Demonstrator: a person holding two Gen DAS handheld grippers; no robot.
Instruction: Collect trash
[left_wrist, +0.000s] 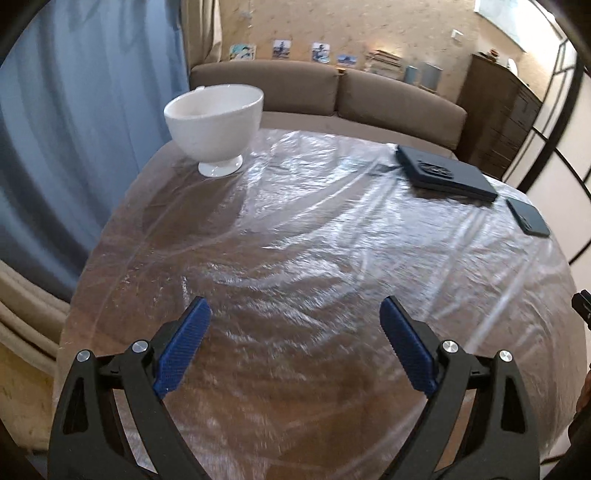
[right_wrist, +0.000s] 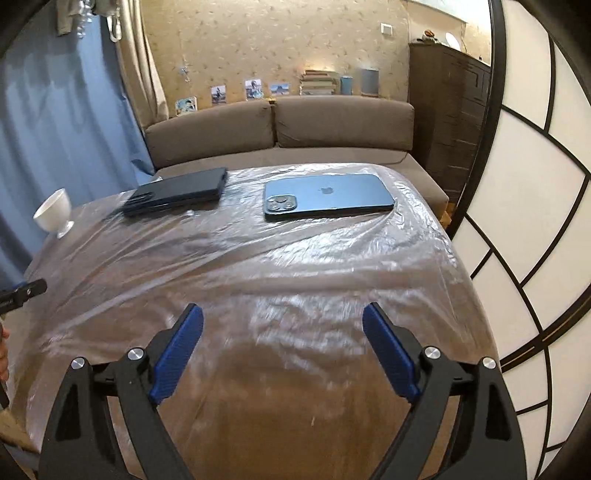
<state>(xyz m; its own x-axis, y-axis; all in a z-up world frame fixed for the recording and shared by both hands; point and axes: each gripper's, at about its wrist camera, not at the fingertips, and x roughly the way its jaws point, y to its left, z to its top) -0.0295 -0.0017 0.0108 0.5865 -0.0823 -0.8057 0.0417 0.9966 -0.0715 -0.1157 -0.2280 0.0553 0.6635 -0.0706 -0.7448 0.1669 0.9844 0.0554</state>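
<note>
Plastic sheet (left_wrist: 295, 229) blurred, blue phone (left_wrist: 529, 218) cropped

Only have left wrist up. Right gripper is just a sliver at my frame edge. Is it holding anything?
Observer: No. The right gripper is open, with nothing between its fingers and only the plastic sheet below it.
Operator: The phone cut off at my right edge, is it face up or down?
Observer: Face down. The blue phone shows its camera cluster and logo.
Operator: Is it touching the dark one?
Observer: No. The dark phone lies apart from it, to its left in the right wrist view.
</note>
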